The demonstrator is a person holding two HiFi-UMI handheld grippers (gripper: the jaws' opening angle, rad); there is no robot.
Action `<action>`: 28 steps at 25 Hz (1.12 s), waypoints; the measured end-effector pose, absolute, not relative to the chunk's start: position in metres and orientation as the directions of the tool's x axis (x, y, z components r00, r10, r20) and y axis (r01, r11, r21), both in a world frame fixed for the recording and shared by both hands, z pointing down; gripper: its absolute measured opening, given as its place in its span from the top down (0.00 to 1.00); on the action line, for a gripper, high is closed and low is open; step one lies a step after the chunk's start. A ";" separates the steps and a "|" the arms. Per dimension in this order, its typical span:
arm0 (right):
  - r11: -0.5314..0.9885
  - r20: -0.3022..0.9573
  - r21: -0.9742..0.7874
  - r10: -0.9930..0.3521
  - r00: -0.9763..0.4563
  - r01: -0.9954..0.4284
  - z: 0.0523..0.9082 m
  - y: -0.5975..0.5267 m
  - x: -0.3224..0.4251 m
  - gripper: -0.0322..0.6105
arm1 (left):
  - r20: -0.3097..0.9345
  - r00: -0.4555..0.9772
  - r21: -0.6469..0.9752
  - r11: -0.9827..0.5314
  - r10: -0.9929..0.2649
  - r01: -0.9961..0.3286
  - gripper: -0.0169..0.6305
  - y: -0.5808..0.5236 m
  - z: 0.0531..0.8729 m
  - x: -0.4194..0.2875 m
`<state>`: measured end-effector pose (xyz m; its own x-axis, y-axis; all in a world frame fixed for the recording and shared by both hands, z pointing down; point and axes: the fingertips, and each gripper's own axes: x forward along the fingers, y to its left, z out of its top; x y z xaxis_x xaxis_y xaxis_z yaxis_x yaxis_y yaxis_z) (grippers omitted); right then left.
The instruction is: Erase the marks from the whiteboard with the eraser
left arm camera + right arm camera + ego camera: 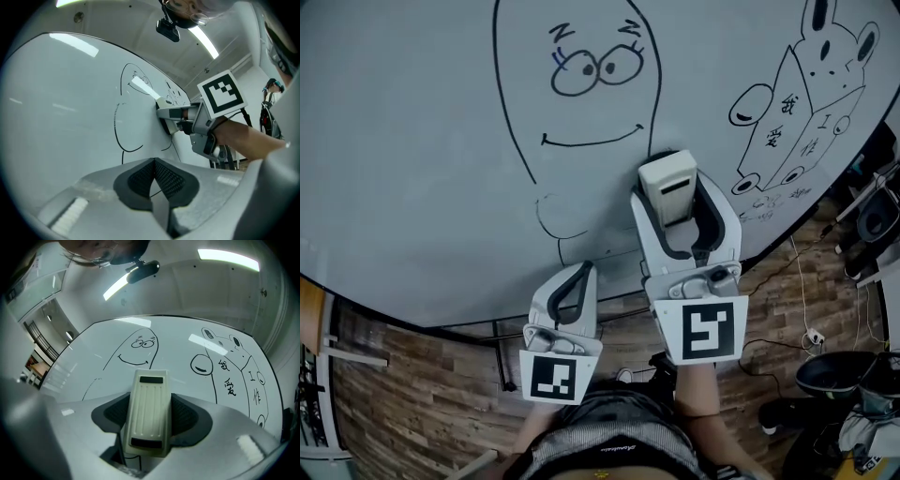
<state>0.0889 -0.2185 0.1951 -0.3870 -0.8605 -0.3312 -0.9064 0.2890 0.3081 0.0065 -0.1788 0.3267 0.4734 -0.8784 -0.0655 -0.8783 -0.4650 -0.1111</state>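
My right gripper (682, 220) is clamped on the eraser (667, 183), one jaw on each long side. From the left gripper view, the eraser's face looks pressed to the whiteboard (412, 141). It sits low on the board, right at the lower end of the right-hand outline of the tall smiling figure (581, 94).

The eraser's long axis runs in line with the gripper, up the board and roughly parallel to that outline. Most of the figure lies up and to the left of it: the smile, the eyes and the far outline. The rabbit drawing with writing (797, 112) lies well apart to the right.

My judgement is that a sideways sweep to the left would use the eraser's full length, while a push straight up would clear only a narrow band.

My left gripper (579, 281) has its jaws together on nothing. It hangs lower and off the board, so the right gripper does the work.
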 end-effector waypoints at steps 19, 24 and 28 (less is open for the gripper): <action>0.218 -0.398 0.219 -0.870 -0.291 -0.951 0.202 -0.224 0.116 0.54 | -0.041 0.407 -0.122 -0.399 -0.913 -0.909 0.97 -0.169 0.337 -0.001; 0.200 -0.412 0.146 -0.878 -0.243 -0.969 0.205 -0.223 0.111 0.54 | -0.027 0.445 -0.147 -0.437 -0.895 -0.887 0.97 -0.171 0.338 -0.016; 0.213 -0.408 0.132 -0.878 -0.249 -0.968 0.207 -0.219 0.091 0.54 | -0.028 0.480 -0.137 -0.473 -0.877 -0.871 0.97 -0.171 0.340 -0.027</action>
<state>0.0910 -0.2190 0.2066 -0.2492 -0.8782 -0.4082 -0.9680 0.2135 0.1316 -0.0267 -0.1713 0.3401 0.4804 -0.8766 -0.0285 -0.8705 -0.4726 -0.1370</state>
